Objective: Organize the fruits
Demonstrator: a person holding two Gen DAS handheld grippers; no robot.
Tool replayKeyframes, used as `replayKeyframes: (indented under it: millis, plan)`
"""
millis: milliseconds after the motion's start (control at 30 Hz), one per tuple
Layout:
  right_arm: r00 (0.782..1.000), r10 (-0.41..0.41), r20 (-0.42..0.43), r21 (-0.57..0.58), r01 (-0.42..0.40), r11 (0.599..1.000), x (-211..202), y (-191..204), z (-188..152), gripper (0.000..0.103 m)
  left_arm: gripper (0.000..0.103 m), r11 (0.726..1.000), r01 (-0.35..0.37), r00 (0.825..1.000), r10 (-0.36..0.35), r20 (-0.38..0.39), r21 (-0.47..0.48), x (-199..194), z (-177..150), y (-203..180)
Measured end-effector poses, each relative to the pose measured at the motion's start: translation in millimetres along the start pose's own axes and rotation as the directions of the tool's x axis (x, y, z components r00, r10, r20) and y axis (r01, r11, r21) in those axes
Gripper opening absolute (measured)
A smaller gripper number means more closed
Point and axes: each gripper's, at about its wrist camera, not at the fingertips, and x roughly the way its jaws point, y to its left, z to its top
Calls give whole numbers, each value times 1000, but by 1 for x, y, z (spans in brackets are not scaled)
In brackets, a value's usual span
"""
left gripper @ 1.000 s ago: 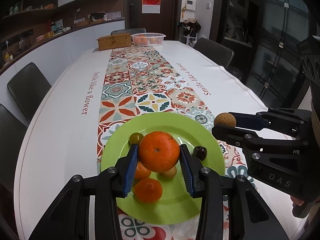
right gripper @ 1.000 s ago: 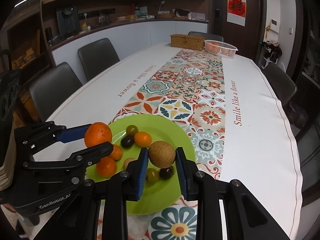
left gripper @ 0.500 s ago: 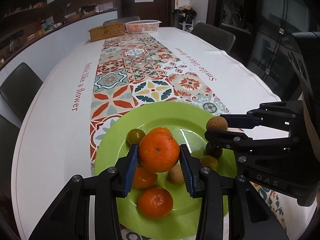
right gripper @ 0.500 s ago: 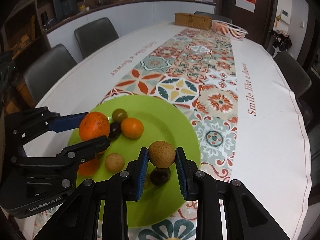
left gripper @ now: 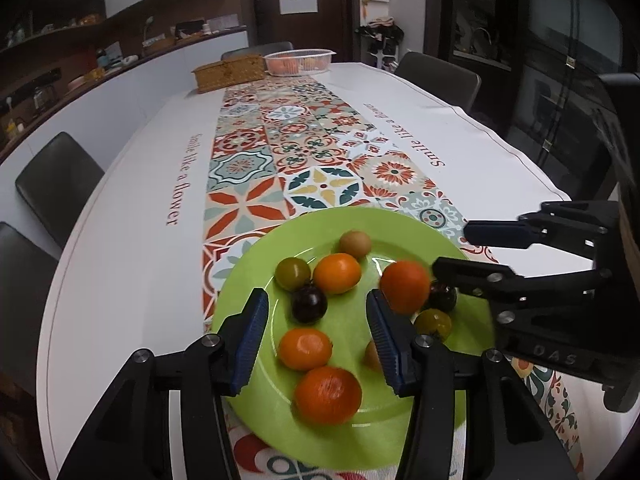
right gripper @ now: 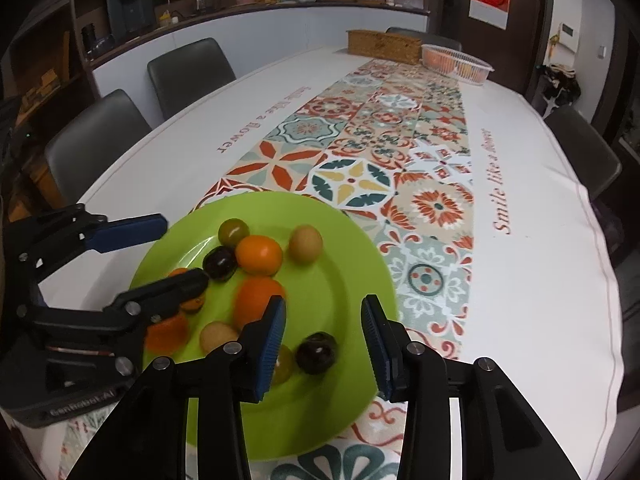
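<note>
A green plate (left gripper: 248, 268) (right gripper: 360, 264) sits on the patterned runner and holds several fruits. A blurred orange (left gripper: 405, 287) (right gripper: 258, 304) lies on it between the two grippers. A tan round fruit (left gripper: 355, 243) (right gripper: 305, 243) rests at the plate's far side, beside a smaller orange (left gripper: 337, 273) (right gripper: 259, 254). Dark and green cherry tomatoes lie among them. My left gripper (left gripper: 316, 336) is open and empty over the plate's near side. My right gripper (right gripper: 323, 336) is open and empty over the plate's right side.
A wicker box (left gripper: 229, 73) (right gripper: 384, 45) and a white basket (left gripper: 299, 62) (right gripper: 456, 63) stand at the table's far end. Grey chairs (right gripper: 188, 74) line both long sides. The white tablecloth edge (right gripper: 600, 264) runs close on the right.
Both grippers have opened. The left one let go of the large orange and the right one let go of the tan fruit; both fruits now lie on the plate.
</note>
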Motion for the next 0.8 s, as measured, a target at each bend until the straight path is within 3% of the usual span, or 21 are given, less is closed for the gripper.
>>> replayKeyframes:
  millis: [233,333,800]
  plan:
    - [998,-27,57,39,25,999,-33,3,-17,40,50,999,-49,998,50,49,-23,-32,-9,-6]
    - [994,-46,95,63,40,997,-53,6,-26,47,51,999,-35,996,37,78,-36,-51,-14,-11]
    - [967,-103,234,133,73,988,-145,22,-75,68,76,991,-103,979,116,171,-84,-130,-52,-37]
